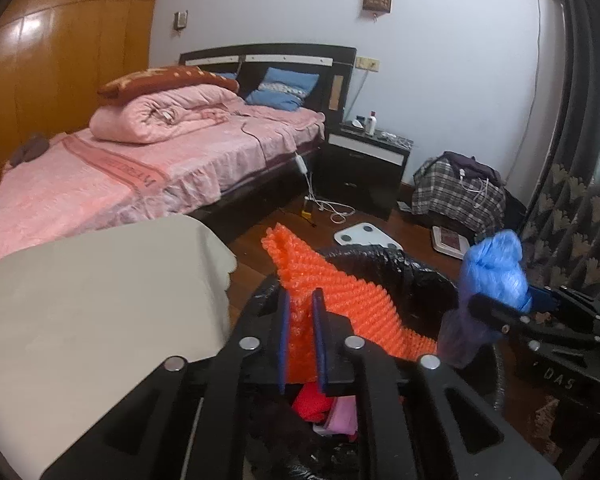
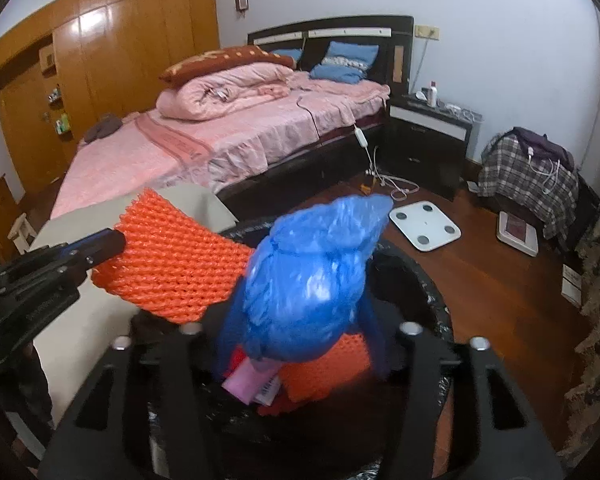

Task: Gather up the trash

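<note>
Trash fills the bin (image 1: 404, 268) that sits low in both views: a round bin lined with a black bag, its rim just beyond both grippers. Inside lie a pink packet (image 2: 252, 384), a red scrap (image 1: 312, 402) and a second piece of orange mesh (image 2: 328, 368).

The left gripper (image 1: 300, 320) holds one sheet of orange foam mesh (image 1: 340, 296) above the bin's near left edge; its jaws stand narrow, with the mesh pinched between the blue pads. From the right wrist view the sheet juts out flat from that gripper (image 2: 108, 246), partly over the bin and partly over the beige counter (image 2: 100, 320) to the left.

The right gripper (image 2: 300, 340) has one crumpled blue plastic bag (image 2: 308, 276) between its jaws over the bin's opening. The bag hides the pads there, and from the left wrist view the bag (image 1: 496, 268) bulges above the fingers (image 1: 496, 312); whether the pads press on it cannot be told.

Counted: two grippers, one bin, two orange mesh pieces, one blue bag, two scales on the floor, a white one (image 2: 424, 226) just beyond the bin and another (image 2: 516, 232) further right.

The counter's rounded edge touches or nearly touches the bin's left side. Far of the bin the wooden floor (image 2: 480, 280) lies open up to the bed (image 2: 220, 140), the nightstand (image 2: 428, 140) and a tangle of cables (image 2: 392, 182). A patterned curtain (image 1: 568, 216) closes the right side.
</note>
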